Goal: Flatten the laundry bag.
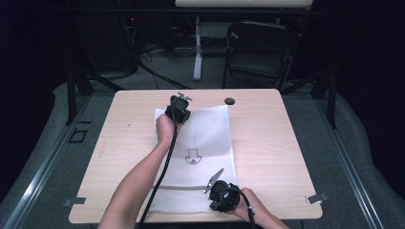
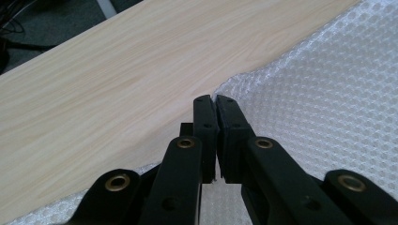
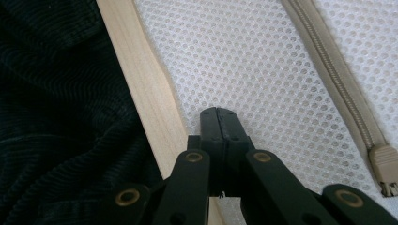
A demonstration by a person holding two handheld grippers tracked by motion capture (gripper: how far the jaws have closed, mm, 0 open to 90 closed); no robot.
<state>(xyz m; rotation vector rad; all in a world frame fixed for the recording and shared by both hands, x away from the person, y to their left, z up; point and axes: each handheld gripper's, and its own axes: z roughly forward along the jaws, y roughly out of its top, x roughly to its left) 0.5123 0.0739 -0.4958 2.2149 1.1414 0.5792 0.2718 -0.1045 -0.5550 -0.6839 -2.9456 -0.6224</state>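
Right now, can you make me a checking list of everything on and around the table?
Surface: light wooden table, flat.
Job's things: white mesh laundry bag lying flat, small drawing on it, beige zipper near the person's edge.
Clutter: small dark round thing by the far edge.
Claws: left claw shut at the bag's far left corner; right claw shut at the bag's near edge.
Cables: a black cable trails from the left claw.
Surroundings: folding chair and grey floor behind.

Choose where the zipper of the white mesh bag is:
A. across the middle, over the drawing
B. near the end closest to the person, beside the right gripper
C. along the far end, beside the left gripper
B: the zipper crosses the mesh bag just beside the right gripper.
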